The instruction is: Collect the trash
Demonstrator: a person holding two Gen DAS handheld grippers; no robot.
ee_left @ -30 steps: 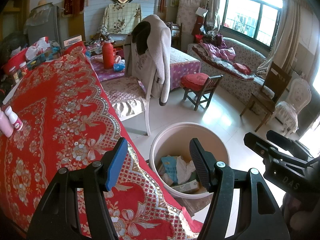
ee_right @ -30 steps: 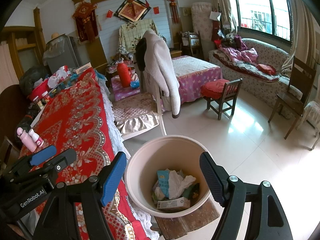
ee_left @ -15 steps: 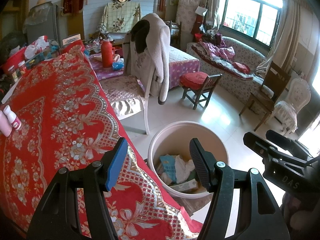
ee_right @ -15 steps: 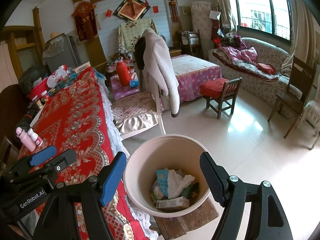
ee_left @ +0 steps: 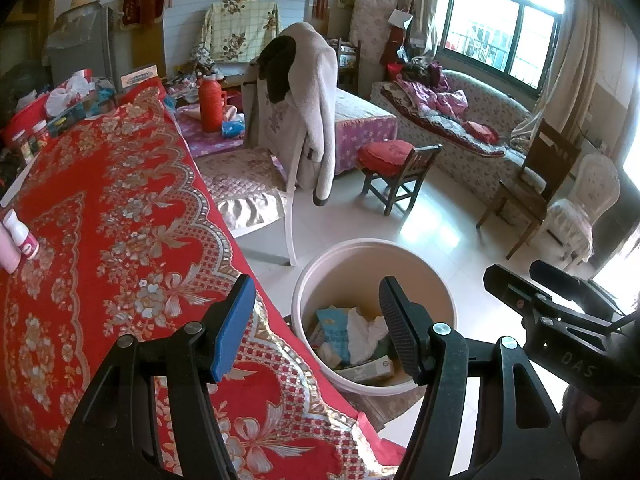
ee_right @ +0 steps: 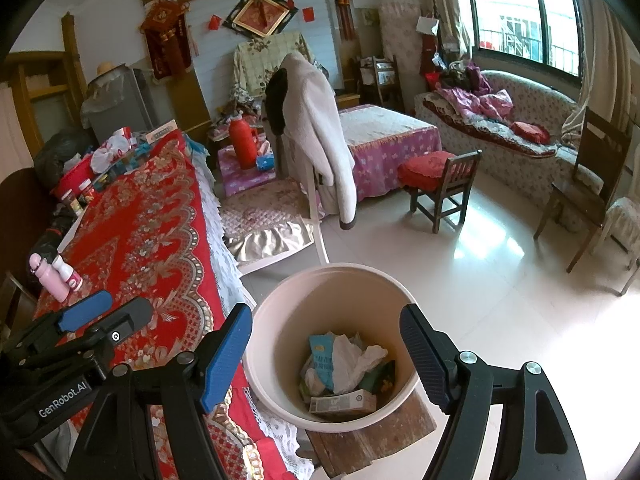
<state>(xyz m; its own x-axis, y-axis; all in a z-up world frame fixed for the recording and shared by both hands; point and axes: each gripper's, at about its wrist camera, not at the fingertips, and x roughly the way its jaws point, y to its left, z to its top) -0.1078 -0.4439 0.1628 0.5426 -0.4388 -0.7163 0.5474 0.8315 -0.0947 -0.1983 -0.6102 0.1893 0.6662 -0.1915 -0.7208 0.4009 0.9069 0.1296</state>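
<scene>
A cream trash bucket (ee_left: 344, 256) (ee_right: 288, 296) stands on a low wooden stool beside the table. It holds a blue packet (ee_right: 322, 356), white crumpled paper (ee_right: 352, 356) and a flat carton (ee_right: 344, 402). My left gripper (ee_left: 316, 328) is open and empty, over the table edge and the bucket's left side. My right gripper (ee_right: 326, 354) is open and empty, above the bucket's mouth. Each gripper shows in the other's view, the right one (ee_left: 560, 320) and the left one (ee_right: 92, 320).
The table has a red floral cloth (ee_left: 100, 208) (ee_right: 140, 216). Two small pink and white bottles (ee_right: 60, 276) (ee_left: 18, 240) stand at its left edge; clutter sits at its far end (ee_right: 104, 160). A chair with a coat (ee_right: 316, 140), a small red-cushioned chair (ee_right: 440, 184) and a sofa (ee_right: 500, 120) stand beyond.
Both views have shifted slightly; the bucket sits a little further left in each. Both grippers stay open and empty.
</scene>
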